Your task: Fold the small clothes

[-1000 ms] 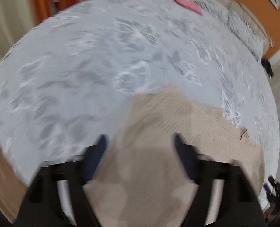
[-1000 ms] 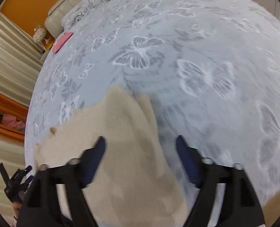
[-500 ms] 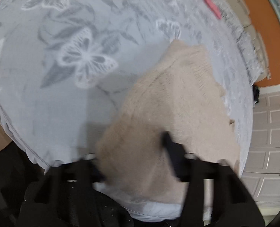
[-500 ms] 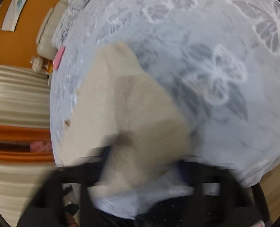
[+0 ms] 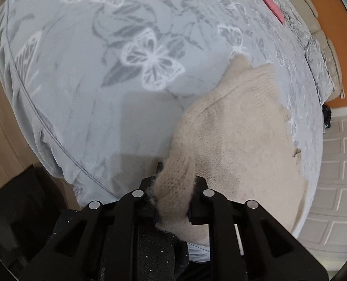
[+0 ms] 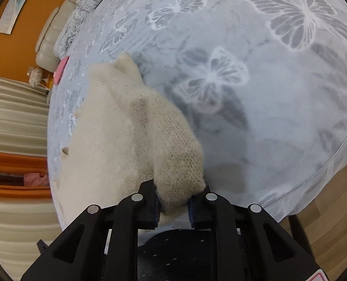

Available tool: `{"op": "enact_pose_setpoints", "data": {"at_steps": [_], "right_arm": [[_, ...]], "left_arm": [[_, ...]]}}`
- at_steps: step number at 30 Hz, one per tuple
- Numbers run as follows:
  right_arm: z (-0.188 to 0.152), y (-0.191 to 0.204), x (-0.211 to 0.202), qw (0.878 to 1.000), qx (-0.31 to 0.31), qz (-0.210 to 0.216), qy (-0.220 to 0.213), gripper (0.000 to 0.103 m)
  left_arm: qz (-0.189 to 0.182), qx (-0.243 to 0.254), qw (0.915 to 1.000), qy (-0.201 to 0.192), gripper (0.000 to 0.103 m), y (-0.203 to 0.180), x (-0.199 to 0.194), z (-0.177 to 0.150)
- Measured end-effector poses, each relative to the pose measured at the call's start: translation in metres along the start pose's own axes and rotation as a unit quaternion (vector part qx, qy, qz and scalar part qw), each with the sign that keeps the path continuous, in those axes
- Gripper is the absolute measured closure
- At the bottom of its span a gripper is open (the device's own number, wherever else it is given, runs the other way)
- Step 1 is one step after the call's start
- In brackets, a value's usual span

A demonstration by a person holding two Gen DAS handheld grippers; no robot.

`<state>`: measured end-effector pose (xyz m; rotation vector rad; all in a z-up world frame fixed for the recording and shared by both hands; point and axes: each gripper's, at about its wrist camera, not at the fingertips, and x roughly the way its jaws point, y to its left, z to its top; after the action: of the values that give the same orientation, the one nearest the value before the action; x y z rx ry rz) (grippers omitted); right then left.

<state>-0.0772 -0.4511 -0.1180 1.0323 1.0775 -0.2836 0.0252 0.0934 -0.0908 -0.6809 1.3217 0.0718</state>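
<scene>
Pinching the cream knit garment [image 5: 239, 140] by its two near corners is where you are now: it lies on the butterfly-print bedspread [image 5: 103, 93] close to the bed's near edge, its body spread away from you and its far end pointing toward the pillows. Your left gripper [image 5: 173, 196] has just been closing, and its jaws now squeeze a bunched fold of knit; your right gripper [image 6: 174, 199] has a similar wad clamped between its pads, thick and fluffy rather than a clean single edge. That, I judge, is the main risk: a loose, fuzzy bunch can creep out of one grip as you lift, so one corner drops and the fold lands skewed. If either pinch has caught the bedspread under the knit, which I cannot tell from here, the sheet will rise with the garment. Pulling the two corners apart unevenly would stretch the soft knit and twist it. The garment sits so near the bed's edge that a slack carry could let it slide toward the wooden floor [image 6: 333, 210]
</scene>
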Motion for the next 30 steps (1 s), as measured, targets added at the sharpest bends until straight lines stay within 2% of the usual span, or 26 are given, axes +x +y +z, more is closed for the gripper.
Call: {"op": "enact_pose_setpoints", "data": {"at_steps": [2,4,6,7,8,9,11,12,15,16,18,22,27,30], "right_arm": [[0.004,0.006,-0.007,1.000,-0.013,-0.011,0.006,0.076],[0.004,0.008,-0.022,0.999,-0.020,-0.044,-0.008,0.070],[0.000,0.030,-0.053,0.986,-0.048,-0.138,-0.078,0.068],[-0.004,0.047,-0.070,0.975,-0.081,-0.166,-0.121,0.067],[-0.006,0.059,-0.075,0.973,-0.106,-0.156,-0.133,0.067],[-0.006,0.075,-0.074,0.974,-0.140,-0.129,-0.122,0.068],[-0.011,0.120,-0.054,0.970,-0.215,-0.089,-0.069,0.086],[-0.015,0.138,-0.044,0.966,-0.243,-0.073,-0.052,0.091],[-0.027,0.199,0.012,0.950,-0.311,-0.035,0.025,0.094],[-0.031,0.209,0.024,0.945,-0.323,-0.036,0.038,0.094],[-0.042,0.242,0.071,0.927,-0.363,-0.059,0.072,0.094],[-0.052,0.264,0.136,0.913,-0.377,-0.107,0.112,0.094],[-0.046,0.269,0.157,0.911,-0.378,-0.127,0.107,0.096],[-0.043,0.268,0.151,0.911,-0.378,-0.112,0.120,0.096]], "left_arm": [[0.004,0.013,0.9999,-0.002,0.088,-0.004,-0.003,0.004],[0.009,0.025,0.9996,-0.002,0.088,-0.007,-0.006,0.003],[0.019,0.044,0.9988,-0.006,0.087,-0.013,-0.008,0.001],[0.022,0.050,0.9985,-0.008,0.087,-0.015,-0.008,0.000],[0.023,0.053,0.9983,-0.008,0.087,-0.018,-0.007,-0.001],[0.024,0.055,0.9982,-0.008,0.087,-0.019,-0.006,-0.002],[0.028,0.059,0.9978,-0.015,0.088,-0.021,-0.009,-0.008],[0.028,0.059,0.9976,-0.020,0.088,-0.021,-0.012,-0.009],[0.018,0.063,0.9973,-0.032,0.088,-0.030,-0.024,-0.012],[0.015,0.071,0.9967,-0.037,0.088,-0.035,-0.029,-0.012],[0.012,0.081,0.9958,-0.040,0.088,-0.041,-0.036,-0.012],[0.003,0.094,0.9948,-0.041,0.088,-0.053,-0.046,-0.011],[-0.009,0.140,0.9886,-0.053,0.089,-0.081,-0.061,-0.014],[-0.021,0.174,0.9825,-0.063,0.089,-0.106,-0.069,-0.019]]}}
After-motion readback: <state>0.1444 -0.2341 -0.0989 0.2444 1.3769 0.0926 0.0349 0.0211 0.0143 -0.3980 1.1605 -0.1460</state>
